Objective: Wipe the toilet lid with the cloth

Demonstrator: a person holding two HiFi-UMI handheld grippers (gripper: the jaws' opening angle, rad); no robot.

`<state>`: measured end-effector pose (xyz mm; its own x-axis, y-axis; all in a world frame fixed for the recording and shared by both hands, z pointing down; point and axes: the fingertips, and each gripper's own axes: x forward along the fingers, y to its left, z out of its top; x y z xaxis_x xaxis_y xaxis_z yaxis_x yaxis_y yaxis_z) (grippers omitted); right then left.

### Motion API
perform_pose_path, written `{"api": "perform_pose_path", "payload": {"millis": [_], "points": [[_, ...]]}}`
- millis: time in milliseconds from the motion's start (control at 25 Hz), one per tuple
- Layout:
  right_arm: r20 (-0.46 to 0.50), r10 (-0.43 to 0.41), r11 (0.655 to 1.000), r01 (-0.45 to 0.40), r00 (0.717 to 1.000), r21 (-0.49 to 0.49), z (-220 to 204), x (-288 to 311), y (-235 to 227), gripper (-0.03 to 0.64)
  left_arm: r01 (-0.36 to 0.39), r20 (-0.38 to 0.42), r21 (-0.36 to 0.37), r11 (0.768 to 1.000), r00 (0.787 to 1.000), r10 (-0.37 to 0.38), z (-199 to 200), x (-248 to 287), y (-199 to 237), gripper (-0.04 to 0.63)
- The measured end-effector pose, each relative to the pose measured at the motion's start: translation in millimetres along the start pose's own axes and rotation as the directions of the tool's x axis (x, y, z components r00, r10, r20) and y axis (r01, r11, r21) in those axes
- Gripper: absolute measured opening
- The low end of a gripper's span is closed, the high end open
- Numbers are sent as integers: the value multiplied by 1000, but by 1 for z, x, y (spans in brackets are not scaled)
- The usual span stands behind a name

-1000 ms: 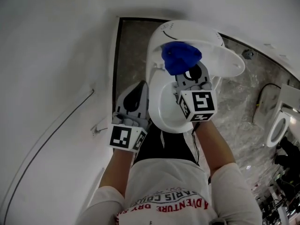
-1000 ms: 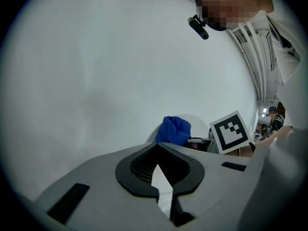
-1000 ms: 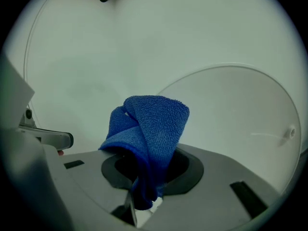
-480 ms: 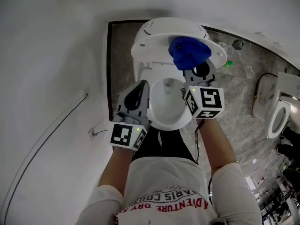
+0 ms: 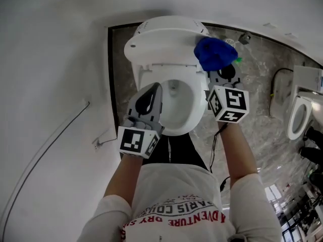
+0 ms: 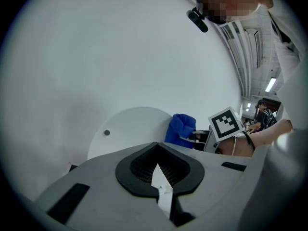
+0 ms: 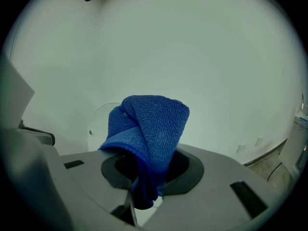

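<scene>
Right claw is shut tight on the blue cloth. Most of the cloth puffs out past the claw tips in a soft lump. It is up by the right edge of the white toilet lid, which stands open. I cannot tell if the cloth touches the lid. Left claw is pinched shut with nothing in it. It hangs over the left rim of the toilet bowl. White wall is on the left, and gray stone floor is on the right.
</scene>
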<state>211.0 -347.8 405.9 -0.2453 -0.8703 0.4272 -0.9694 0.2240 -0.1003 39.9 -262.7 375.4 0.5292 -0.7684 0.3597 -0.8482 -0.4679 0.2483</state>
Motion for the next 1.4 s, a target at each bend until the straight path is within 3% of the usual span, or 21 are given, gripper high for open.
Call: {"api": "perform_pose_path", "payload": {"millis": [400,560,720,1000,1200,1400], "points": [[-23,-73,997,74,997,30,-10,-35,-26,87,-19,7,-47,999,1000,20,-18,14,-4,6],[-45,0,1000,0,999,1,-34,-22,23,87,-55,-6,-71,996,998,55,-42,8,30,6],[-81,130,992,-129,988,10,-72,18,97,87,-142,-23,-26,989,990,142,-65,-7,77,6],[-48,306,951,-302,951,71,-99,75,208,87,-180,-34,-90,979,983,178,-104,-23,146,6],[-38,353,935,-350,935,66,-114,105,247,87,-194,-39,-104,976,981,190,-119,-31,185,6],[-24,306,949,-303,952,84,-113,121,241,87,-193,-55,-108,975,981,188,-126,-34,199,6]]}}
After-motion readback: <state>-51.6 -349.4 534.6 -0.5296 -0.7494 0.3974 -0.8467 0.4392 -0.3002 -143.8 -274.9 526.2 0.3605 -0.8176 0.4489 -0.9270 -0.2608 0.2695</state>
